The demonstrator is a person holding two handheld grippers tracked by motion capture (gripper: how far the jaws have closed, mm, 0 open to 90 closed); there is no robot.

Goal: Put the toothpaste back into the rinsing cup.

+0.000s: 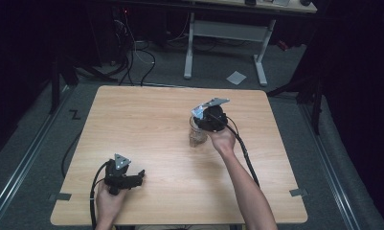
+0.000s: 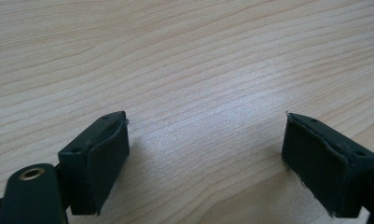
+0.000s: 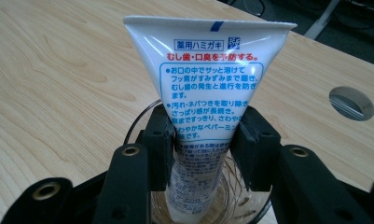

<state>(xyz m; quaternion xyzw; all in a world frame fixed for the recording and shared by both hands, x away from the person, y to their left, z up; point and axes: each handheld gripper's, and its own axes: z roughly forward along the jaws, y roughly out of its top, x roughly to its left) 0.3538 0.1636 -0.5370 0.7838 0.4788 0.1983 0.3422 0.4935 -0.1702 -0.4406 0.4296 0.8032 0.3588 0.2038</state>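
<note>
A white toothpaste tube with blue and red Japanese print stands upright, crimped end up, in a clear glass cup. My right gripper points down over the cup, and its black pads rest against both sides of the tube's lower half. From the high view, that gripper hovers over the cup right of the table's centre. My left gripper lies low near the front left of the table. Its jaws stand wide apart over bare wood with nothing between them.
The wooden table has a round metal cable hole near one edge. Behind the table stand the white legs of a desk, with cables on the floor and a sheet of paper.
</note>
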